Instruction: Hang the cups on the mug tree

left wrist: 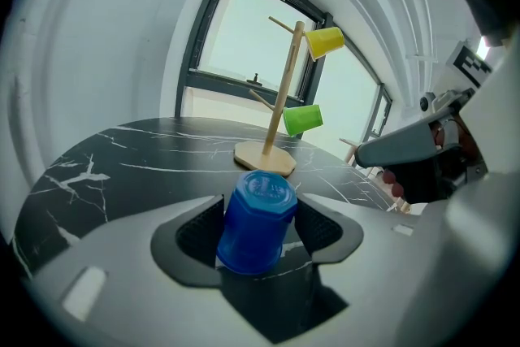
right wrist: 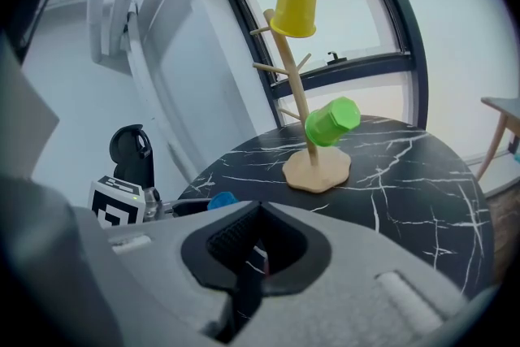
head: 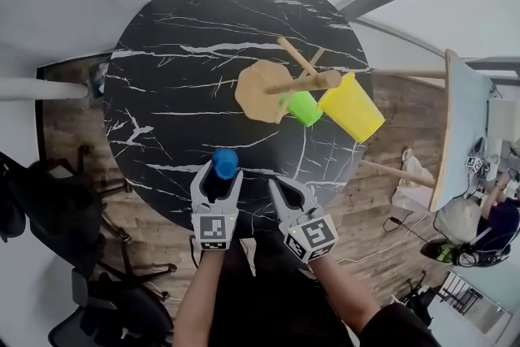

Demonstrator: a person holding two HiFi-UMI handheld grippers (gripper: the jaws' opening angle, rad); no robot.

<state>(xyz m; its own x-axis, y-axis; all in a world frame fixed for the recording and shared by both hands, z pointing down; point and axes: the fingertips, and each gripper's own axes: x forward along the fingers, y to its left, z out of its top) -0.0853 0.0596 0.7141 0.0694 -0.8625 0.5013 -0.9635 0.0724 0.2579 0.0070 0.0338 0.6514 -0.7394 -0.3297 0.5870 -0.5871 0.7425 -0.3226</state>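
L tongs (head: 217, 179): wide apart, blue cup (left wrist: 257, 219) between them, upside down on table (head: 162, 101).
R tongs (right wrist: 252, 256): together, empty.
Grip: I close mid-wall, squarely, then lift twd tree (head: 294, 82).

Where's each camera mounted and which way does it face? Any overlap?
Head view: on the person's head, steeply down at black table, mug tree, blue cup; forearms, left tongs, right tongs show.
Left gripper view: on left tongs, along open jaws, blue cup between them, toward mug tree; right tongs at right.
Right gripper view: on right tongs, along shut, empty jaws toward mug tree; left tongs at left.
Shared: all show the mug tree with yellow cup and green cup.
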